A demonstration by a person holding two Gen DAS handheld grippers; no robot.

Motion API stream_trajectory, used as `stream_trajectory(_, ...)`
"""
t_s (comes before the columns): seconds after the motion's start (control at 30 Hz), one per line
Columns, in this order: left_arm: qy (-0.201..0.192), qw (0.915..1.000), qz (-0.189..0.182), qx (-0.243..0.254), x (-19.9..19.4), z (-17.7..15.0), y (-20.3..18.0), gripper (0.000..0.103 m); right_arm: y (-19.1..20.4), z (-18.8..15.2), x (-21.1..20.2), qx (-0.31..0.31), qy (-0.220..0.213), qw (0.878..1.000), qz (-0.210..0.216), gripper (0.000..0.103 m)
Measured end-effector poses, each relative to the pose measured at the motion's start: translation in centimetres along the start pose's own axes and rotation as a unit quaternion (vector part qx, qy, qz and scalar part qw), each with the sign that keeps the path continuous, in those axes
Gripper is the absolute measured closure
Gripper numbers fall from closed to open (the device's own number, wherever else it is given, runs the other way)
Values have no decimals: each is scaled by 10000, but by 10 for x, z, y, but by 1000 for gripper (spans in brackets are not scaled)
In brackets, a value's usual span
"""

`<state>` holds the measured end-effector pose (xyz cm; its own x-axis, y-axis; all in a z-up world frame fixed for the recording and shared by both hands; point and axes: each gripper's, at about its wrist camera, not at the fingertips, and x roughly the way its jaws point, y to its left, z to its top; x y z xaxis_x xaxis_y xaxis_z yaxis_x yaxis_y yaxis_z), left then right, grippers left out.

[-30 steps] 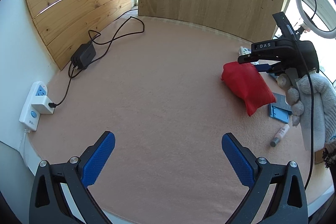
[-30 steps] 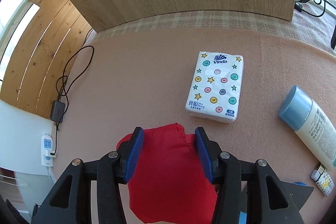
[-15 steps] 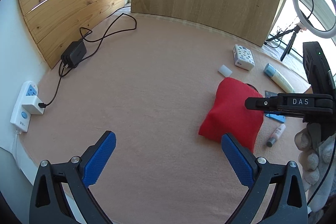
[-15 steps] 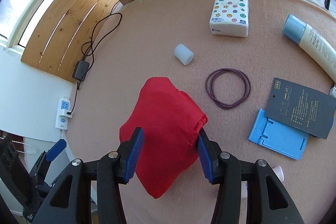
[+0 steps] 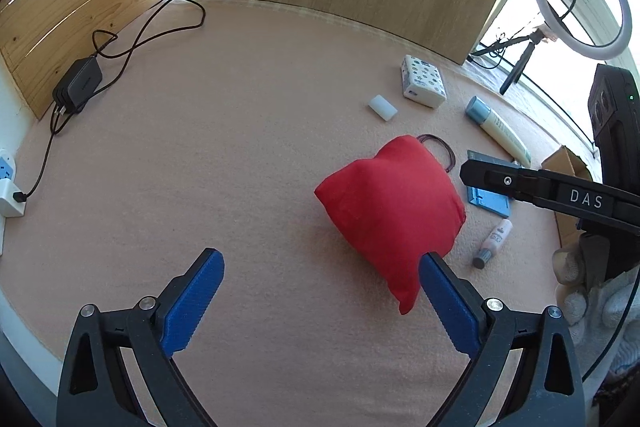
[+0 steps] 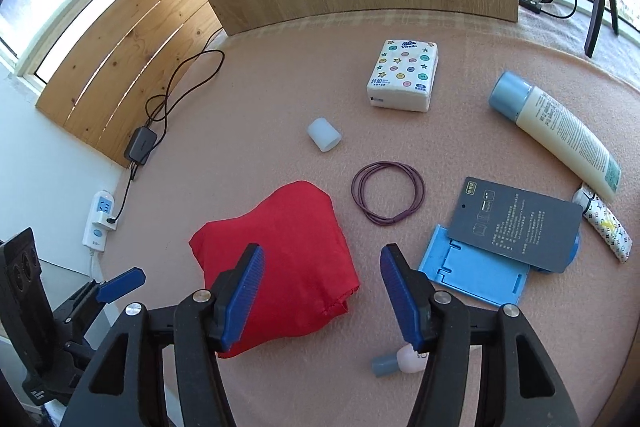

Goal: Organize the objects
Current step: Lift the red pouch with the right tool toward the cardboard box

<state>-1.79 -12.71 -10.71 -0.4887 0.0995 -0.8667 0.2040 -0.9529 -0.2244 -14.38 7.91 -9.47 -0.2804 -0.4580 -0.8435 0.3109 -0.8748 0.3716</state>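
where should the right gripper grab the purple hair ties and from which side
The purple hair ties lie flat as a thin loop on the mat. Probably best to come straight down from above and pinch one arc, the near-right edge, clear of the red pouch and the dark card, with one of the fingers inside the loop.

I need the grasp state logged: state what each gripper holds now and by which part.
Nothing is held. The right gripper is open above the red cloth bag, which lies on the table. The left gripper is open and empty.
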Motion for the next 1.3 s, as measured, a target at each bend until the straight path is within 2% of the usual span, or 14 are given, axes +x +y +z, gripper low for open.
stream_trajectory(0.2,139,9994,-305,-14,19,3,-10,3,14,10,16,-426,136,9989,-126,41)
stream_trajectory(0.33,277,9979,-583,-54,31,4,-15,6,17,13,30,-529,354,9980,-20,40)
stream_trajectory(0.5,325,9978,-570,-15,41,4,-20,14,18,12,41,-517,585,9969,120,40)
stream_trajectory(0.57,374,9977,-557,17,44,3,-20,24,20,10,42,-531,666,9962,191,40)
stream_trajectory(0.7,402,9966,-713,-8,48,2,-20,36,24,5,42,-524,714,9957,267,42)
stream_trajectory(0.77,408,9961,-782,37,48,1,-22,44,25,2,41,-470,708,9957,360,49)
stream_trajectory(0.87,418,9955,-829,172,49,-1,-30,50,27,-4,37,-443,690,9956,462,53)
stream_trajectory(0.97,332,9965,-709,299,46,-2,-38,50,25,-10,31,-387,651,9959,499,53)
stream_trajectory(1.1,302,9961,-771,304,42,-3,-43,50,13,-17,19,-112,572,9961,657,54)
stream_trajectory(1.3,-4,9952,-849,485,16,1,-69,50,4,-27,-23,-119,195,9977,639,55)
